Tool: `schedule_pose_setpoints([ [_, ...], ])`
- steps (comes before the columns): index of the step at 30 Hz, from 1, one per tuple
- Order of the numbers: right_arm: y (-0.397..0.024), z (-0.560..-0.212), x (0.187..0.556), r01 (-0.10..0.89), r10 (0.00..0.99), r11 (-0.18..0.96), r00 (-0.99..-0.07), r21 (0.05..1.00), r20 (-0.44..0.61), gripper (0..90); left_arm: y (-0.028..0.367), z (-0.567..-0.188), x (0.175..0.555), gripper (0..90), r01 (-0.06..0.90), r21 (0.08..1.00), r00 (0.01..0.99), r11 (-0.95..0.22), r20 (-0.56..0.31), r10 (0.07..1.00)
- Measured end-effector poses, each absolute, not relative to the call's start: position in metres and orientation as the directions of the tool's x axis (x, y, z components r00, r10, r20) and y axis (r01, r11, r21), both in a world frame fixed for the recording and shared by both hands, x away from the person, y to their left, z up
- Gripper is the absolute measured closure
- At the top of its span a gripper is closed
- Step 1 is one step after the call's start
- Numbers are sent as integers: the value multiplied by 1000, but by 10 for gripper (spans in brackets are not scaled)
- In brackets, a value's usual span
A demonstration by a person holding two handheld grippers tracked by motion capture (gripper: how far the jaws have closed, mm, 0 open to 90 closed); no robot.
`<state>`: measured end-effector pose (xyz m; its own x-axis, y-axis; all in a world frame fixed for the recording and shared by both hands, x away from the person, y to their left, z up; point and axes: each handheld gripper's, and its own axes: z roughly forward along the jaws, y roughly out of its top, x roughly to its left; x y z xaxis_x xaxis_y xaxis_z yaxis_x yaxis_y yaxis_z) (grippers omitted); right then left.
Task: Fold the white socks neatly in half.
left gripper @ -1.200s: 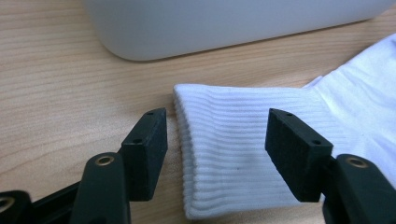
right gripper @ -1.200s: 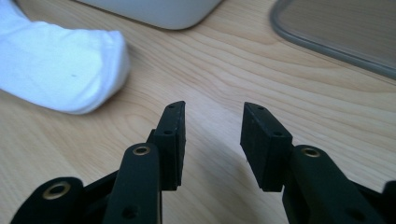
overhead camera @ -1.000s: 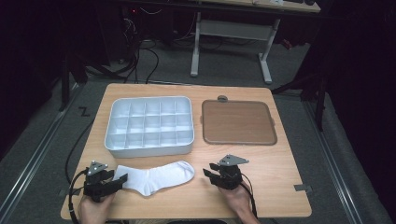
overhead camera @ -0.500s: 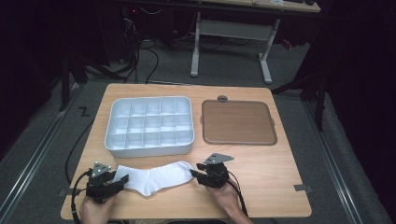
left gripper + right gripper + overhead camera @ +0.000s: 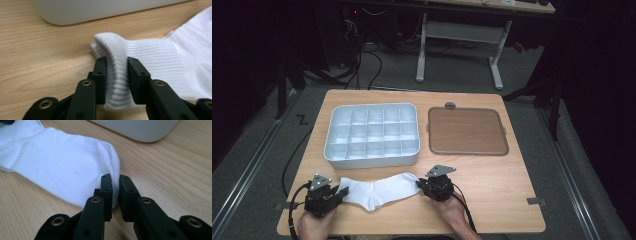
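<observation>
A white sock (image 5: 379, 191) lies flat near the table's front edge, cuff to the left and toe to the right. My left gripper (image 5: 341, 192) is at the cuff end. In the left gripper view its jaws have just been closing, and the gripper (image 5: 116, 65) now pinches the bunched ribbed cuff (image 5: 160, 57) between its pads. At the toe end sits my right gripper (image 5: 421, 186). The right gripper view shows that gripper (image 5: 115, 182) with jaws just closed to a thin gap, the toe edge of the sock (image 5: 62, 165) squeezed between them.
A white divided tray (image 5: 372, 159) with several empty cells stands just behind the sock. A brown flat square lid (image 5: 467, 131) lies to the tray's right. The wooden table (image 5: 502, 195) has bare room at the front right. Cables trail on the floor beyond.
My right gripper slid left up to the sock's toe and its jaws closed on it. The left gripper stayed put while its jaws closed on the cuff.
</observation>
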<state>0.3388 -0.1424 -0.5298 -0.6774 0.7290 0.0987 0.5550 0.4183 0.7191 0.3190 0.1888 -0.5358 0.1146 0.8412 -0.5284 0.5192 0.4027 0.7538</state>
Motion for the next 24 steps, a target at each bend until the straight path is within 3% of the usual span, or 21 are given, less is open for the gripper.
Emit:
schedule_pose_setpoints([
  [7,-144,-529,339,551,730,427,-678,717,87,853,193,-537,319,766,530,728,136,436,-580,803],
  [24,-153,-522,334,541,728,419,-680,729,86,856,188,-524,319,781,554,705,179,443,-620,764],
])
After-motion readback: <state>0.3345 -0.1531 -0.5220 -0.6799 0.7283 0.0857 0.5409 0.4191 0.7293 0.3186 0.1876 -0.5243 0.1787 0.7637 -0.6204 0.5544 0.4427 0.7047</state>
